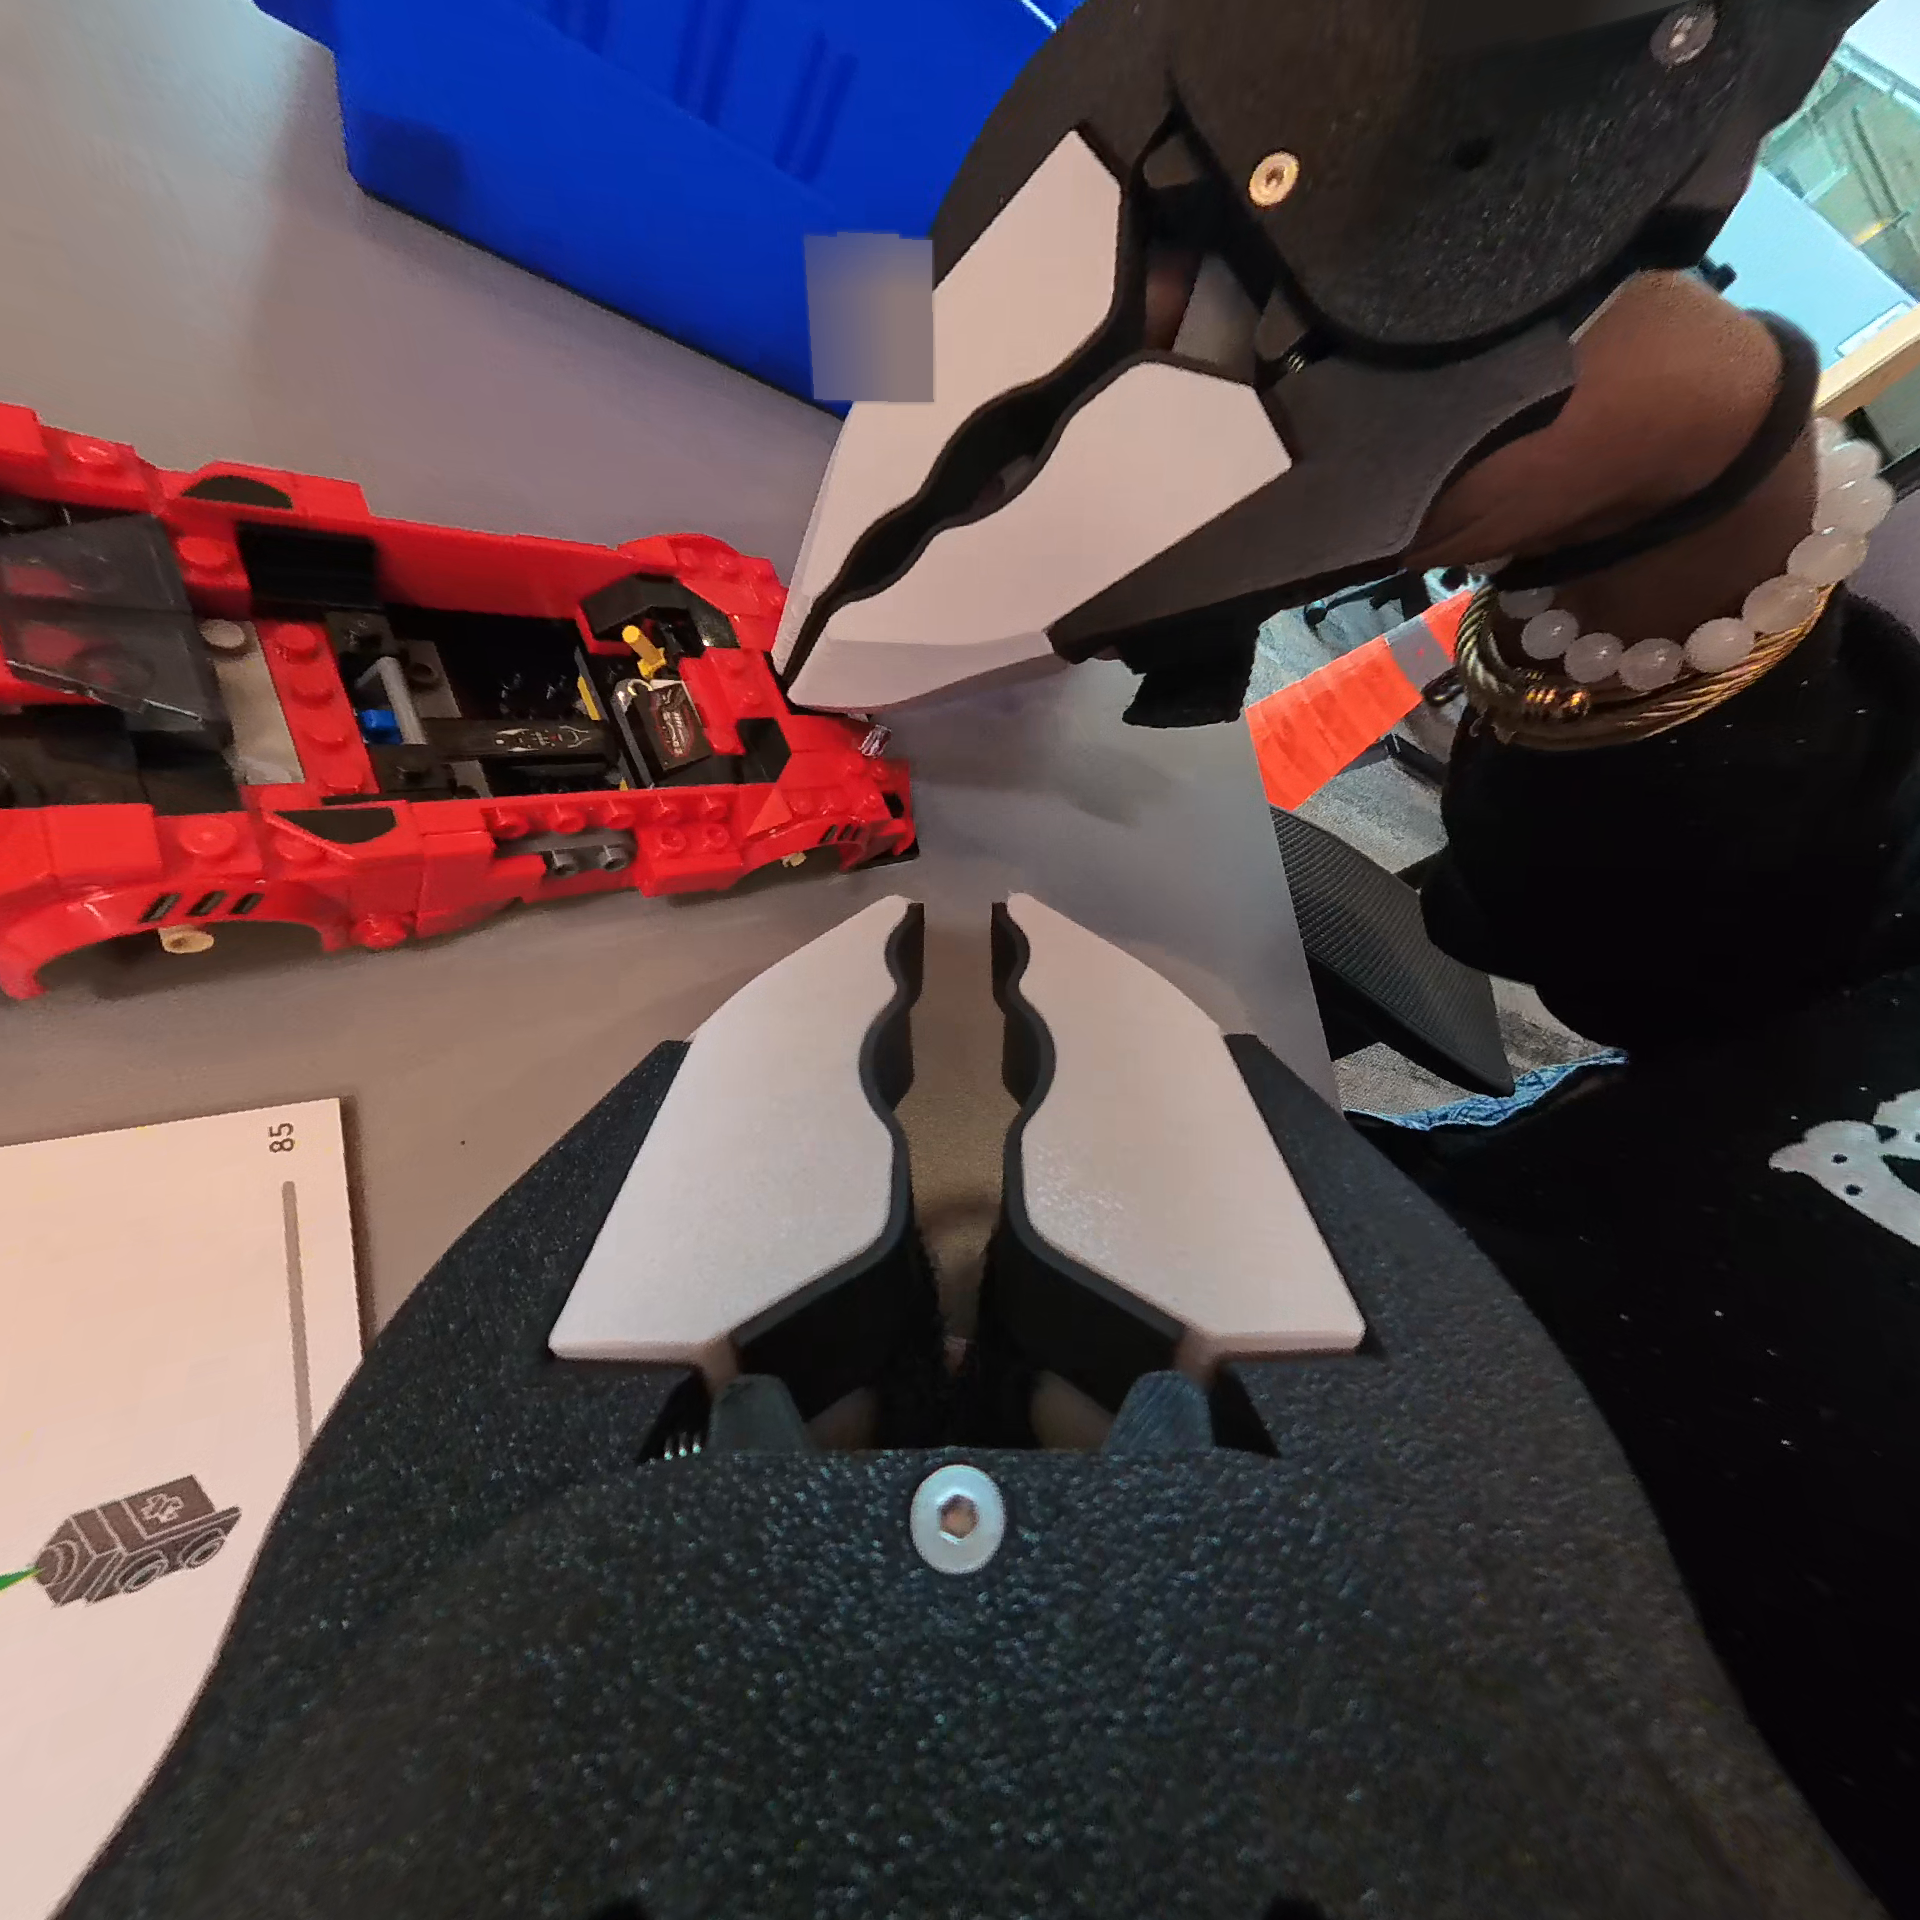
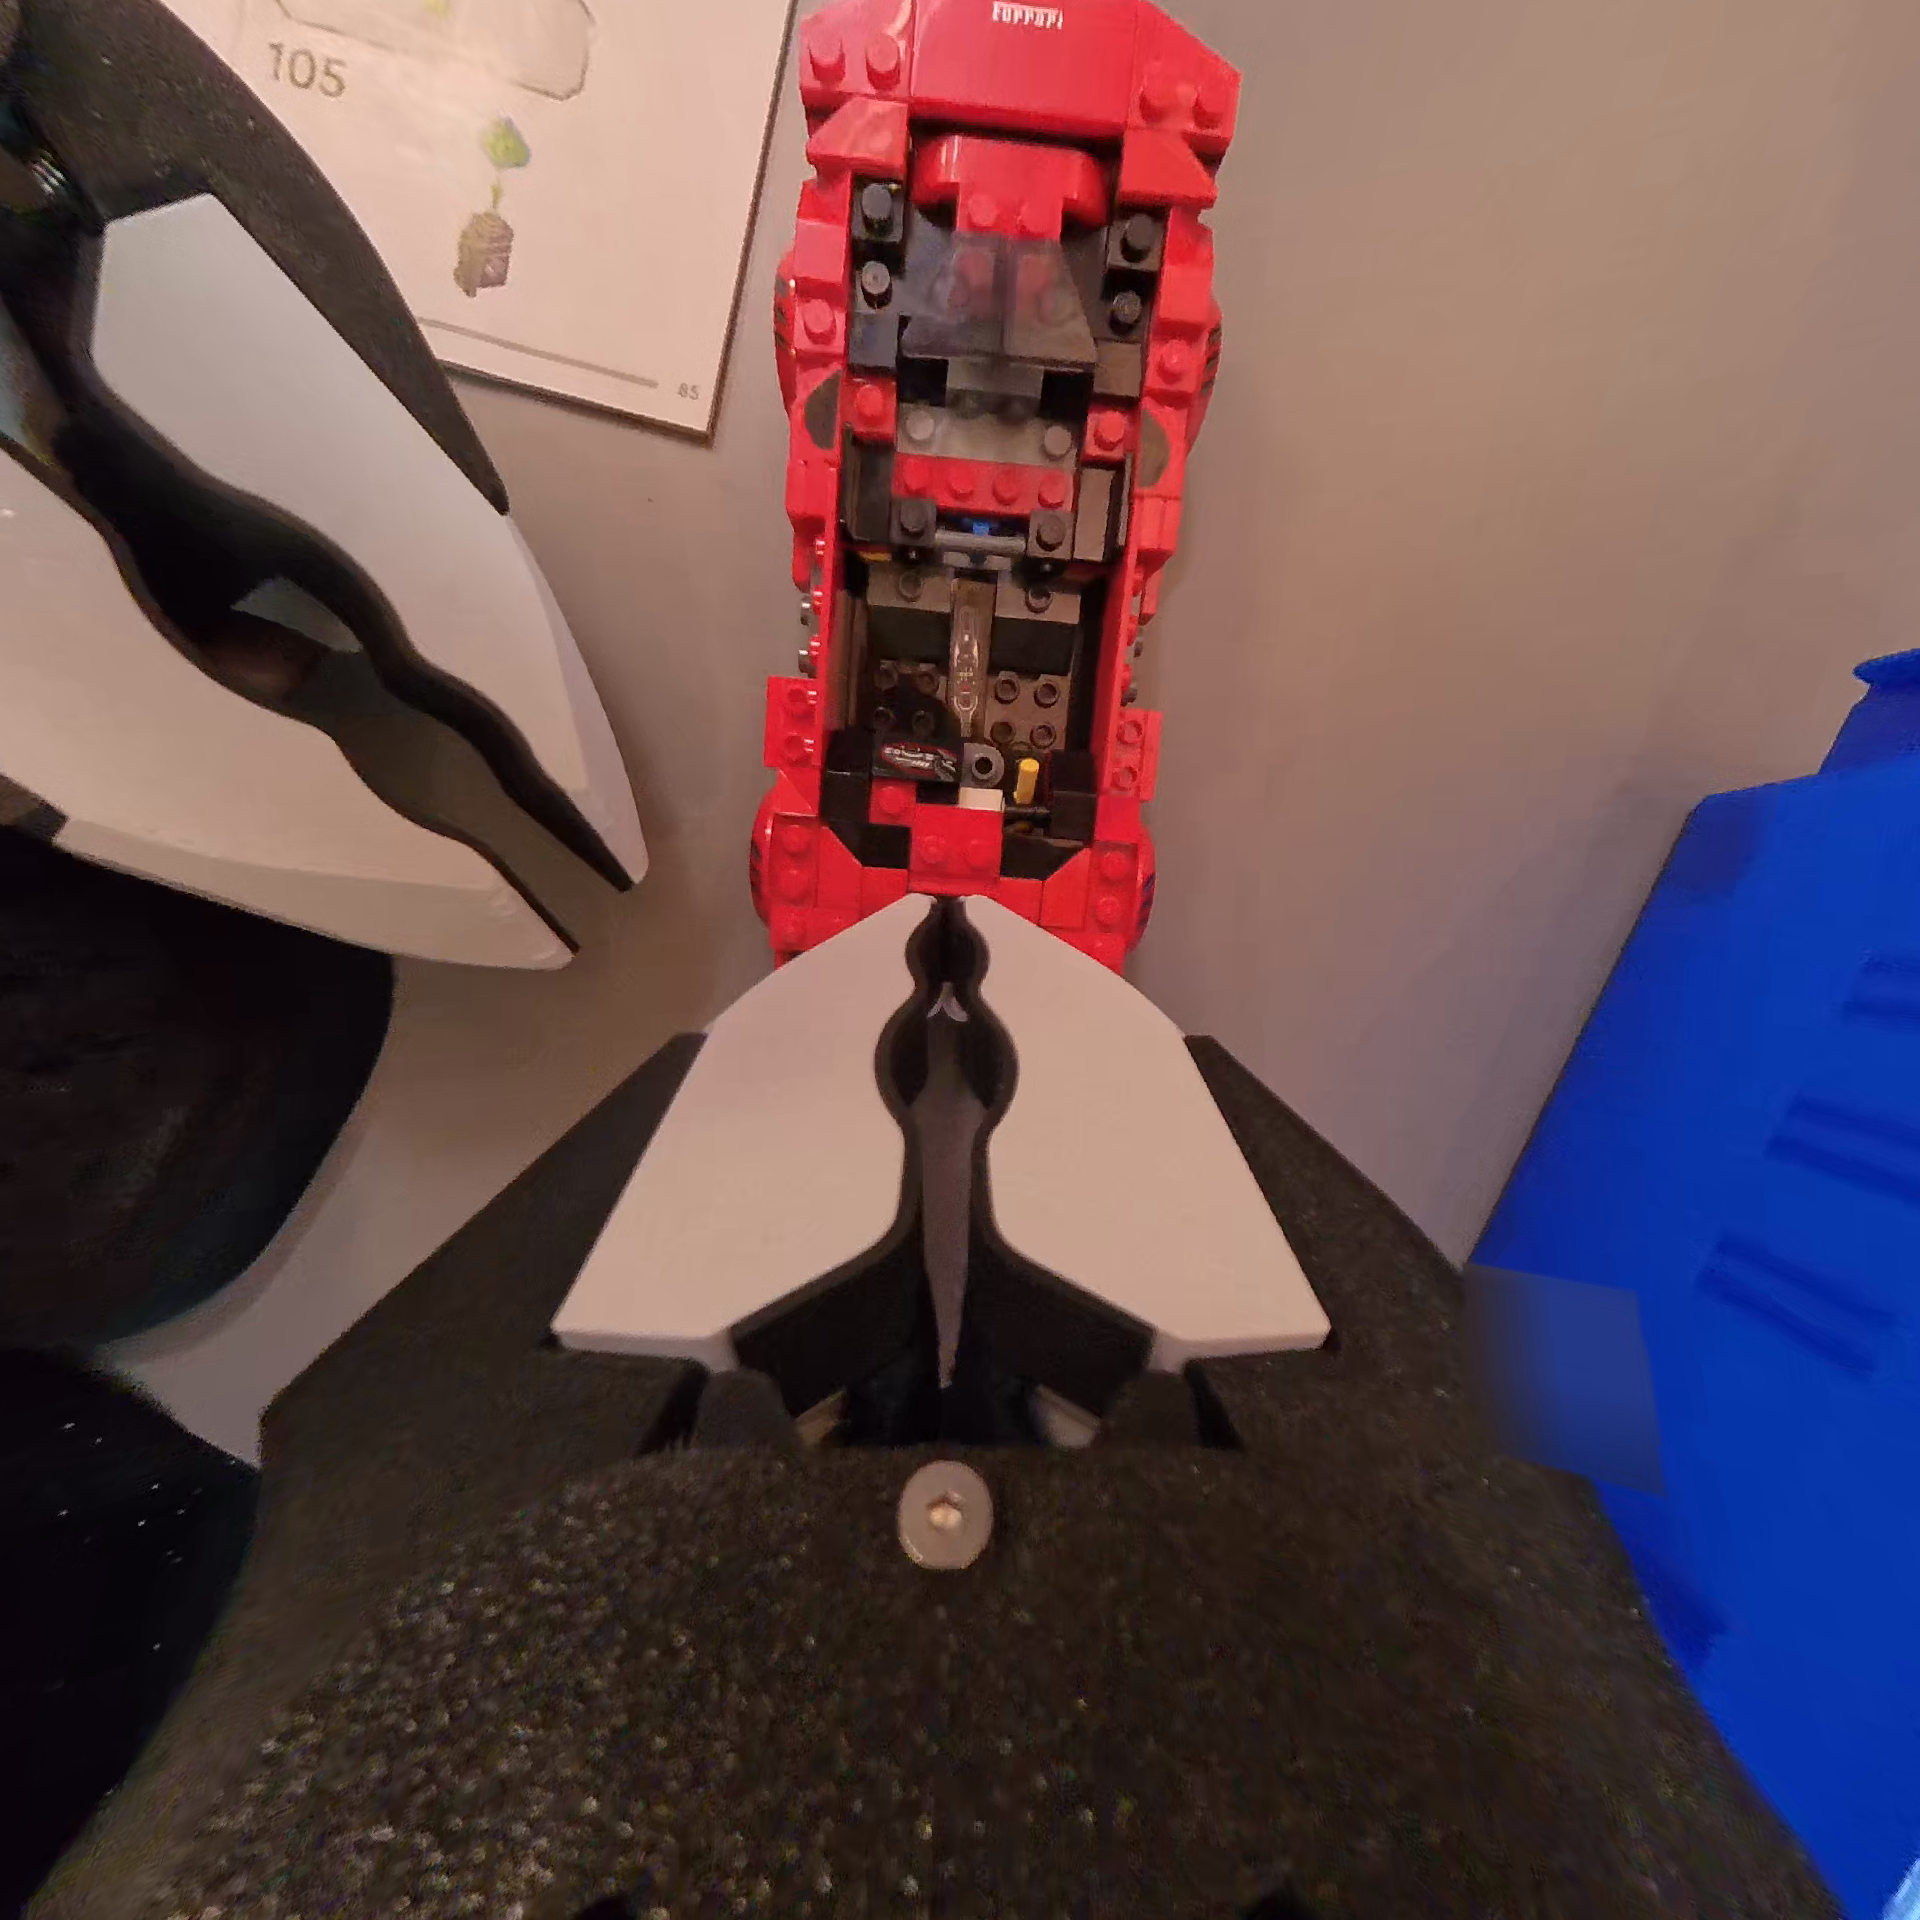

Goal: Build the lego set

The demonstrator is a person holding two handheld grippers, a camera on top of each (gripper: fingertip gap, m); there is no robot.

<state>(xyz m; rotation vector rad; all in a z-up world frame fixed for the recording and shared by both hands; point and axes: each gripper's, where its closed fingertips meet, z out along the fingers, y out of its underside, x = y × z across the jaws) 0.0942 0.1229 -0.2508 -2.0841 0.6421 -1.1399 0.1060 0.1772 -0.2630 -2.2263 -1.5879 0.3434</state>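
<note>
**Both grippers at one end of the red car**

Between the fingers of the left gripper a narrow gap shows, with nothing in it; its tips hover over bare table just beside the near end of the red lego car. The right gripper has its fingertips pressed together, touching the car's near end; whether they pinch a small piece there I cannot tell. The car lies flat on the grey table, roof open, black interior and a yellow peg showing. An instruction booklet lies beside the car. A blue bin stands on the car's other side.
</note>
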